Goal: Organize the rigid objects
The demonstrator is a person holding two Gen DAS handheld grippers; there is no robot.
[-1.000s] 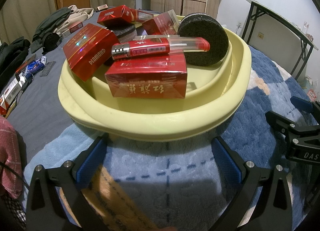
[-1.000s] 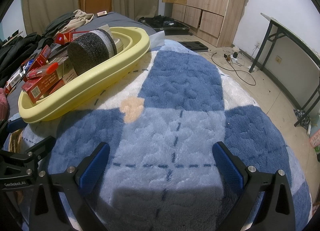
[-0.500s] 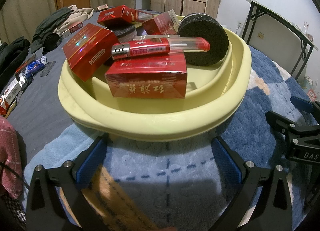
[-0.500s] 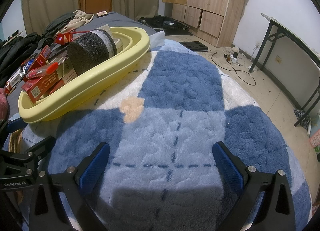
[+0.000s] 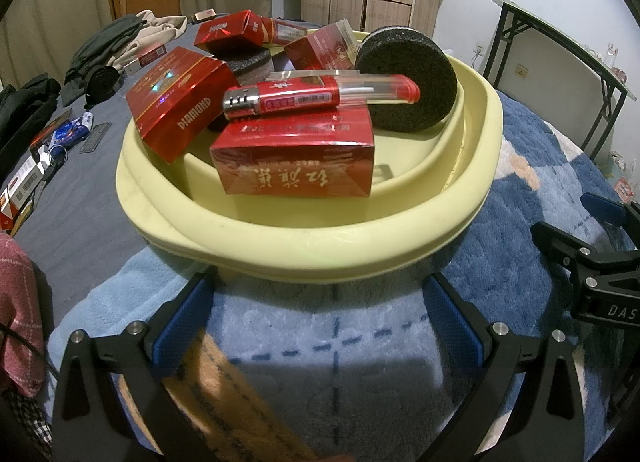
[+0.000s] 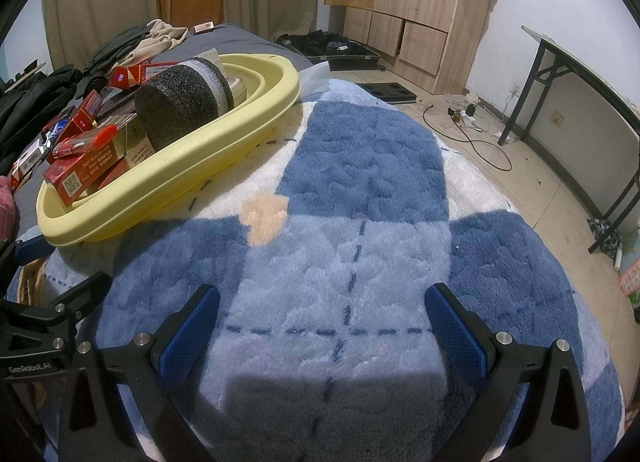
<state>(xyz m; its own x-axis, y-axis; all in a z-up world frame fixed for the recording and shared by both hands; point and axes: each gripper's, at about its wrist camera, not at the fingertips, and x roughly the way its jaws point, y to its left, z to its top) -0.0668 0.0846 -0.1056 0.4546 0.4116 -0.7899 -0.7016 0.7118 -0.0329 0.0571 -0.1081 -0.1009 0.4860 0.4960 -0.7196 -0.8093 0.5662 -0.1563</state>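
- Far left, loose small boxes (image 5: 24, 178) lie on the grey bedcover, well apart from the yellow basin (image 5: 312, 254); judged from this, sorting is not finished
- The left gripper (image 5: 316, 310) hovers over the blue blanket (image 6: 360, 222) just before the basin's near rim, fingers spread apart and empty
- In the basin, a tilted DIAMOND box (image 5: 176, 102) leans over the left rim; a nudge could tip it out
- The red lighter (image 5: 320, 96) lies across the top of the near red box (image 5: 294, 160); it looks ready to roll off if that box is bumped or lifted
- The black round sponge (image 5: 408, 82) stands on edge against the right wall and may topple
- The basin sits on soft blanket, so pressing the rim could tilt the whole pile
- The right gripper (image 6: 320, 322) is spread wide, empty, over bare blanket
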